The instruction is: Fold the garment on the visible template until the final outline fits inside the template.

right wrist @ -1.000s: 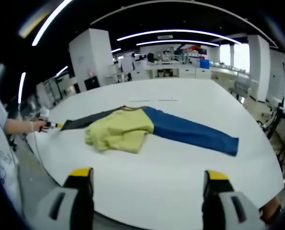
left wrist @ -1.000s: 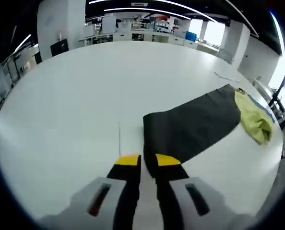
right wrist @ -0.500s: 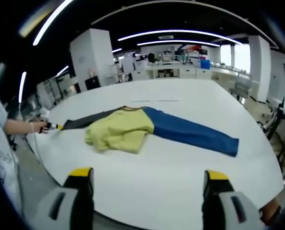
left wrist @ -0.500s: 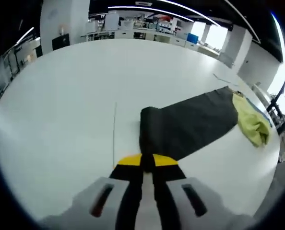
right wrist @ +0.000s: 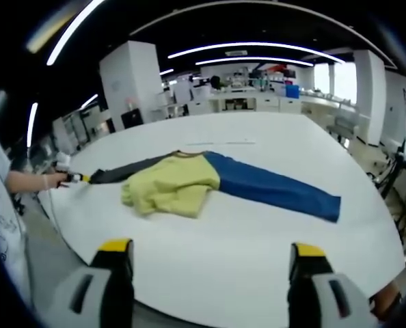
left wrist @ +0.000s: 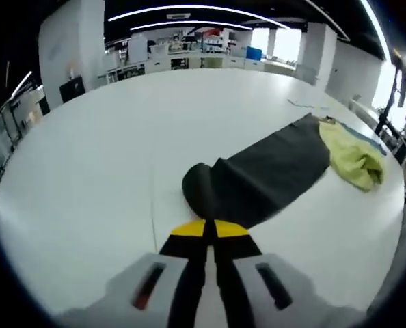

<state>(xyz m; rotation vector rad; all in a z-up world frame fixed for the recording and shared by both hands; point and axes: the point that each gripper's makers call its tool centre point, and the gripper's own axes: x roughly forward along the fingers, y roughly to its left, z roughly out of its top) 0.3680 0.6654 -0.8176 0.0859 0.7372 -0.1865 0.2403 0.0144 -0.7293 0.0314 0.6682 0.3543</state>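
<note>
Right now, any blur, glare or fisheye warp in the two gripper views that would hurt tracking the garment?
Left gripper view: soft overall, the dark grey sleeve edges smeared near the left gripper, the white table bowed, window glare top right. Right gripper view: sharper, the yellow-green body of the garment and the blue sleeve crisp; ceiling light strips curve, and the right gripper is slightly soft.

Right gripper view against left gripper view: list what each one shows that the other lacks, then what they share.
Right gripper view alone: the blue sleeve stretched out full length, the right gripper with jaws wide open, and a hand holding the left gripper at the dark sleeve's tip.

Left gripper view alone: its jaws shut on the dark sleeve, whose end curls up off the table, and a thin line on the table.

Both: the yellow-green body bunched mid-garment, and the white table.
</note>
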